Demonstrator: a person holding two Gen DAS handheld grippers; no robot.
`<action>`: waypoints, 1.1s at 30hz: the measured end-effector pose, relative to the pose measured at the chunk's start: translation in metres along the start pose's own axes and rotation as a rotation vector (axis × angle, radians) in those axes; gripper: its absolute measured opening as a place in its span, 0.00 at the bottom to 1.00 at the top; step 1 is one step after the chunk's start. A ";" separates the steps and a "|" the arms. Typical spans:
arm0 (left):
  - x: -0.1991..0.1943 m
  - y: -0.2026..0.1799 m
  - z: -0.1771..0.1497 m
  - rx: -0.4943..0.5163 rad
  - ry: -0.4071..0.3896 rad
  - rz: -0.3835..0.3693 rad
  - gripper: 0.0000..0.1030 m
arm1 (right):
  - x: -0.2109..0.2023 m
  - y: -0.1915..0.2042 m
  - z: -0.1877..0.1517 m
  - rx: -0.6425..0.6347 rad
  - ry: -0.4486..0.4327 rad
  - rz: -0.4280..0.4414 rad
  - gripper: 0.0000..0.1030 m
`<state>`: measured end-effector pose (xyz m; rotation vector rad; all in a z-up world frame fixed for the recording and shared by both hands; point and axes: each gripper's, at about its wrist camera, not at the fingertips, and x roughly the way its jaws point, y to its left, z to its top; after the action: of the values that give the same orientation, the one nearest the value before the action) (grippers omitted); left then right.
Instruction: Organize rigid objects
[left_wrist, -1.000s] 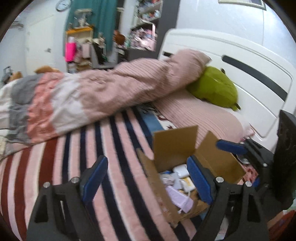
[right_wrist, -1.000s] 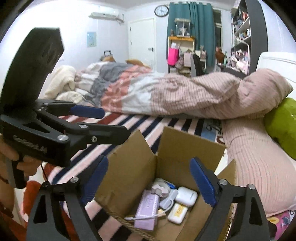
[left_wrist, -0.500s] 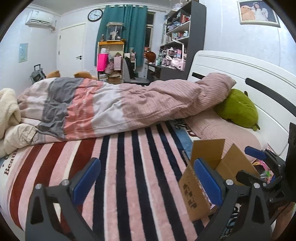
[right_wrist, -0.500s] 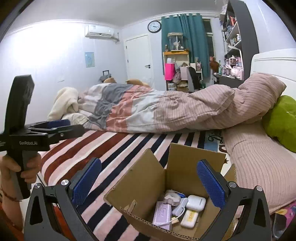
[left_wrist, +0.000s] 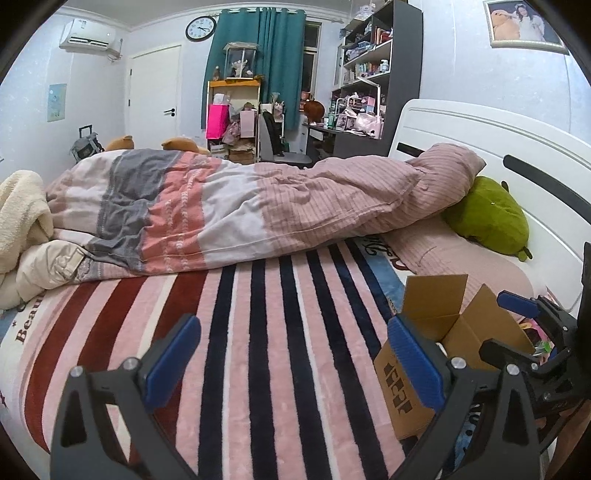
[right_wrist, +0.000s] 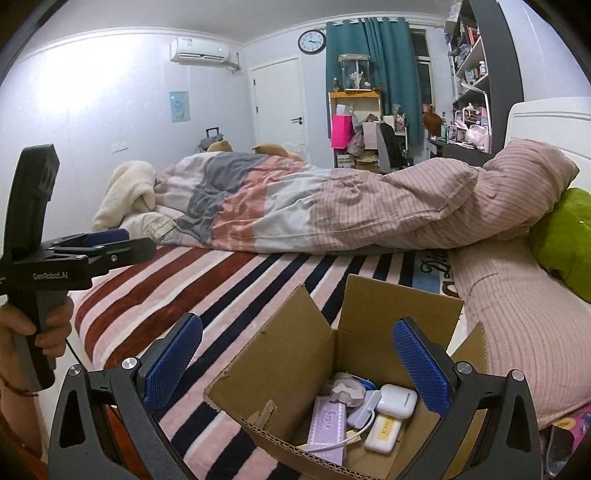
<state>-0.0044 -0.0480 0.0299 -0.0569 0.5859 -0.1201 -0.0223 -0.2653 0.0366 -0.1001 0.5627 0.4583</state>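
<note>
An open cardboard box (right_wrist: 399, 299) stands on the striped blanket (left_wrist: 258, 350) near the pillows. Inside it lie a purple case (right_wrist: 327, 424), a white earbud case (right_wrist: 397, 395), a yellow-white case (right_wrist: 384, 430) and a white cable. My right gripper (right_wrist: 295, 362) hovers open just above the box's near side, with nothing between its blue pads. My left gripper (left_wrist: 293, 362) stands open over bare blanket, left of the box (left_wrist: 436, 314). In the right wrist view the left gripper (right_wrist: 110, 240) is at the far left, held by a hand (right_wrist: 44, 332).
A rumpled pink and grey duvet (left_wrist: 240, 206) crosses the bed behind the box. A green plush (left_wrist: 487, 218) and a pink pillow (right_wrist: 517, 314) lie by the white headboard (left_wrist: 480, 136). A cream blanket (left_wrist: 22, 210) is heaped at the left.
My left gripper swung left, away from the box onto open blanket, and its jaws widened. The right gripper drew back a little from the box and tilted up.
</note>
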 end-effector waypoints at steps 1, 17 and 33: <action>0.000 0.000 0.000 0.000 0.000 0.001 0.97 | 0.000 0.000 0.000 -0.001 -0.001 0.000 1.00; 0.000 0.002 0.000 0.003 0.000 0.006 0.98 | 0.001 0.000 0.000 0.001 -0.001 0.002 1.00; 0.000 0.007 0.001 0.009 -0.001 0.017 0.98 | 0.001 0.002 0.000 0.005 0.001 0.000 1.00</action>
<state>-0.0030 -0.0414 0.0300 -0.0428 0.5847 -0.1062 -0.0220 -0.2634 0.0359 -0.0954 0.5644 0.4567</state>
